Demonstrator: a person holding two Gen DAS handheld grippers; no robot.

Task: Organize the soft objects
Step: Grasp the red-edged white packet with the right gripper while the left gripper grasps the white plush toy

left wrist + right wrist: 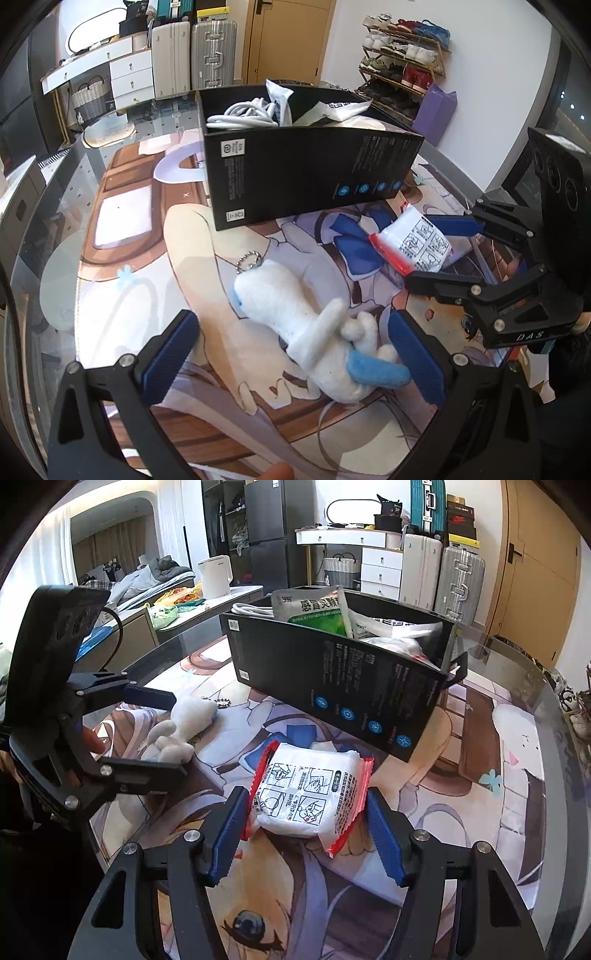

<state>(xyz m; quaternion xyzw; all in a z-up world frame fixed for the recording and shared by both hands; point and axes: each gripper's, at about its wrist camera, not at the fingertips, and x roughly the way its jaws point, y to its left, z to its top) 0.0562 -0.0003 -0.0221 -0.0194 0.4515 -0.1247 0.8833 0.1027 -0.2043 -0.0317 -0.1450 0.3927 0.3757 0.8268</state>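
Leftmost, the left gripper (291,354) is standing released, its blue pads (168,360) spread wide on either side of the white plush toy (314,332), which is lying flat on the printed mat (122,229) covering the worktop (532,686); neither pad is touching the toy, so the straddling stance is reading as a set-up for a pinch across its body, not yet a grasp. A bead chain (251,260) is trailing from the far end of the toy toward the black box (314,173), and would probably dangle on any lift. Centrally, the open-topped box is sitting on the mat behind both items, already holding a coiled white cable (240,118) and several soft packets (314,609), which is marking it as the likely collecting place. Rightward, the right gripper (308,832) is bracketing the white packet with red edges (310,794), pads lying close to the crimped red margins; whether they are actually pressing on it cannot be told from either view. Its placement squarely in front of the box suggests a short carry over the near wall
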